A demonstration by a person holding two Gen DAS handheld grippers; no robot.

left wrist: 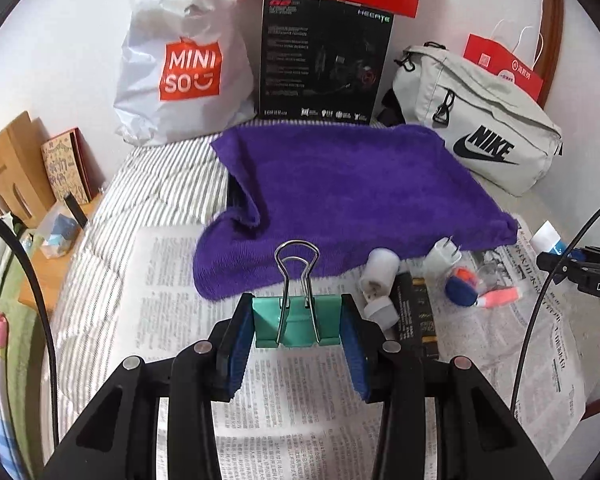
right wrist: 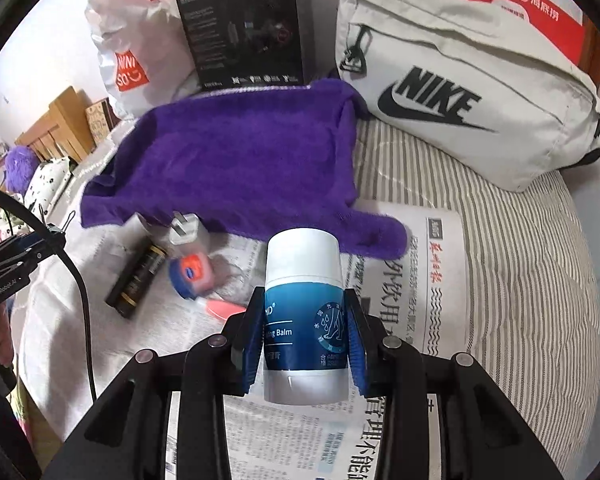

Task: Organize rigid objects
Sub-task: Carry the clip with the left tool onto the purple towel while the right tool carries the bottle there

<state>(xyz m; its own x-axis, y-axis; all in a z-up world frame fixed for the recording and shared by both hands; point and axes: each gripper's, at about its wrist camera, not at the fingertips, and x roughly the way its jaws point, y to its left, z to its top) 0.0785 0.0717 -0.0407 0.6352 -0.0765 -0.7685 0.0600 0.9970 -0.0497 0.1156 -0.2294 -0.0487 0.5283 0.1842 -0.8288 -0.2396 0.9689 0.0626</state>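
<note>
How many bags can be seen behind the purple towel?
3: a white Miniso plastic bag at the back left, a grey Nike bag at the back right, and a red paper bag behind the Nike bag. Others may be hidden.

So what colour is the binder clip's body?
Teal-green binder clip, with silver wire handles; clearest in the left wrist view.

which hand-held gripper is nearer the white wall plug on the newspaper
Left. The left hand-held gripper, shut on a teal binder clip, is nearer the white wall plug; the right hand-held gripper is farther off.
</note>
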